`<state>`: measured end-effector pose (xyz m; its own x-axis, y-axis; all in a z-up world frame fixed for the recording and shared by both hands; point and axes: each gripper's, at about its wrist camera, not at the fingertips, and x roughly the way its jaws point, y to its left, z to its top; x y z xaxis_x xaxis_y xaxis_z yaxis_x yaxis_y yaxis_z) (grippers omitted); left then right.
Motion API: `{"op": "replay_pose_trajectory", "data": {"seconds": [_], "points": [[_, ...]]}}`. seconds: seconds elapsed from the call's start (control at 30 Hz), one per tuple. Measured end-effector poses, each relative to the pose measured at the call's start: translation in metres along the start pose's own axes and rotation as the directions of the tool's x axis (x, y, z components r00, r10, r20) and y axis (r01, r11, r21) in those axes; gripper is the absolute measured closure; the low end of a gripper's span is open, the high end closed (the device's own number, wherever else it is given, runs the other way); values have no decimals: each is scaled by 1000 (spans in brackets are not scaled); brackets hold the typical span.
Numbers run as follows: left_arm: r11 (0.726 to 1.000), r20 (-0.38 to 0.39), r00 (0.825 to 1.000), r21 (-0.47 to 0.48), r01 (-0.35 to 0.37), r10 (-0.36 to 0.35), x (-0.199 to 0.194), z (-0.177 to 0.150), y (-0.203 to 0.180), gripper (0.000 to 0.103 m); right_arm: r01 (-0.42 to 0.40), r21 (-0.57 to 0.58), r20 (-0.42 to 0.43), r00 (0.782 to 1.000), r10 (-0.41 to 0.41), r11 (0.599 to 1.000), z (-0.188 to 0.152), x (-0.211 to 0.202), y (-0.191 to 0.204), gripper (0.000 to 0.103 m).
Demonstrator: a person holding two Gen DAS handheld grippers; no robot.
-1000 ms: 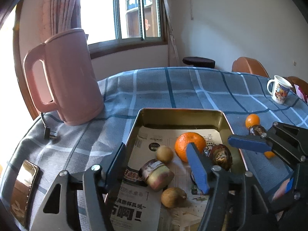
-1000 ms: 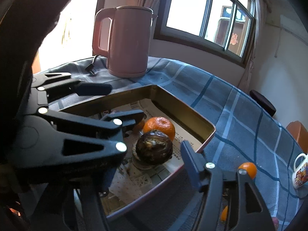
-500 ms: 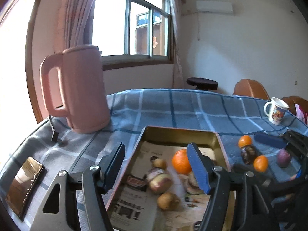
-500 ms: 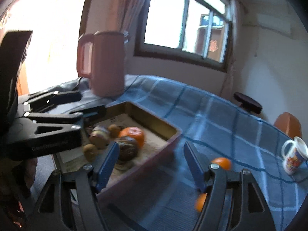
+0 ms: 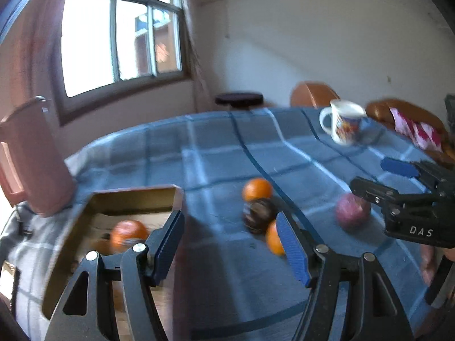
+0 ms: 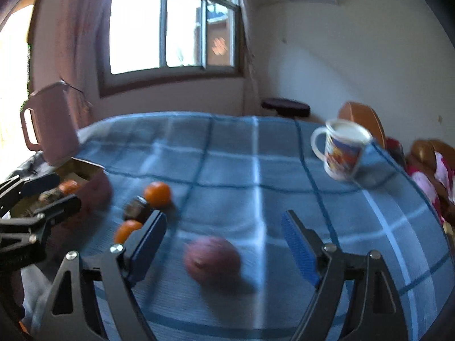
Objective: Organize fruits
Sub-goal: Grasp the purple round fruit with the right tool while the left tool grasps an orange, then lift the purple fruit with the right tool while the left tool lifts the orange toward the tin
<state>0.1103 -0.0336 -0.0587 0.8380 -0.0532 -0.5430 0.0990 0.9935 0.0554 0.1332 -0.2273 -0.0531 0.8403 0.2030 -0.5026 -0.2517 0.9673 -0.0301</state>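
Hovering over the blue checked desk (image 6: 256,170): right tool (image 6: 224,244), jaws opening, blue pads well apart, nothing pinched. Between those pads but apart from both, resting on the cloth: purple-red round fruit (image 6: 212,261). Toward ten o'clock of it in the right wrist view: cluster of three, near orange (image 6: 126,230), dark brown fruit (image 6: 136,210), far orange (image 6: 157,194), the dark one just beside both; whether touching, cannot tell through the blur. Farther toward nine o'clock: gold metal tray (image 6: 82,167), holding another orange (image 6: 68,186). At two o'clock of the purple fruit: white printed mug (image 6: 341,150), upright near the desk's far edge. Behind the tray at eleven o'clock: pink kettle (image 6: 54,125), upright.

Hanging above the cloth beside the tray: left tool (image 5: 230,243), jaws spread, nothing between the pads. Just beyond its right pad at twelve o'clock: same three-fruit cluster. Lying in the tray at ten o'clock of the left tool: large orange, blurred.
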Motion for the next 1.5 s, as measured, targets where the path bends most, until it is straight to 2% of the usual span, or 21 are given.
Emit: {"op": "replay_pose_trajectory", "data": {"seconds": [0.17, 0.27, 0.37, 0.5, 0.53, 0.57, 0.67, 0.7, 0.77, 0.93, 1.23, 1.5], "points": [[999, -101, 994, 10, 47, -46, 27, -2, -17, 35, -32, 16, -62, 998, 33, 999, -8, 10, -4, 17], [997, -132, 988, 1, 77, -77, 34, -1, -20, 35, -46, 18, -70, 996, 47, 999, -10, 11, -8, 17], [994, -192, 976, 0, 107, -105, 46, -1, -24, 35, -70, 9, -128, 989, 70, 998, -11, 22, -6, 18], [992, -224, 967, -7, 125, -124, 53, -2, -24, 37, -79, 31, -187, 979, 83, 996, -14, 34, -9, 20], [991, -234, 963, -10, 134, -132, 55, -2, -24, 40, -79, 40, -205, 975, 85, 996, -15, 37, -10, 25], [990, -242, 960, -10, 141, -139, 57, -2, -25, 47, -86, 45, -219, 971, 94, 995, -16, 40, -10, 30], [985, -273, 947, -21, 172, -171, 64, -2, -26, 59, -111, 26, -226, 967, 114, 994, -17, 41, -6, 39], [982, -279, 942, -31, 184, -186, 66, -2, -26, 59, -115, 16, -230, 966, 116, 993, -17, 42, -4, 41], [980, -279, 939, -40, 197, -200, 66, -3, -25, 65, -145, 15, -242, 960, 144, 989, -17, 43, -1, 49], [978, -252, 945, -43, 206, -210, 61, -1, -25, 66, -139, 11, -237, 962, 138, 990, -18, 42, 0, 49], [978, -174, 962, -43, 205, -210, 46, 1, -20, 66, -133, 21, -176, 975, 134, 991, -15, 31, -4, 49], [982, -110, 976, -42, 185, -189, 35, 3, -17, 66, -159, 5, -116, 980, 159, 987, -13, 20, -1, 49]]}}
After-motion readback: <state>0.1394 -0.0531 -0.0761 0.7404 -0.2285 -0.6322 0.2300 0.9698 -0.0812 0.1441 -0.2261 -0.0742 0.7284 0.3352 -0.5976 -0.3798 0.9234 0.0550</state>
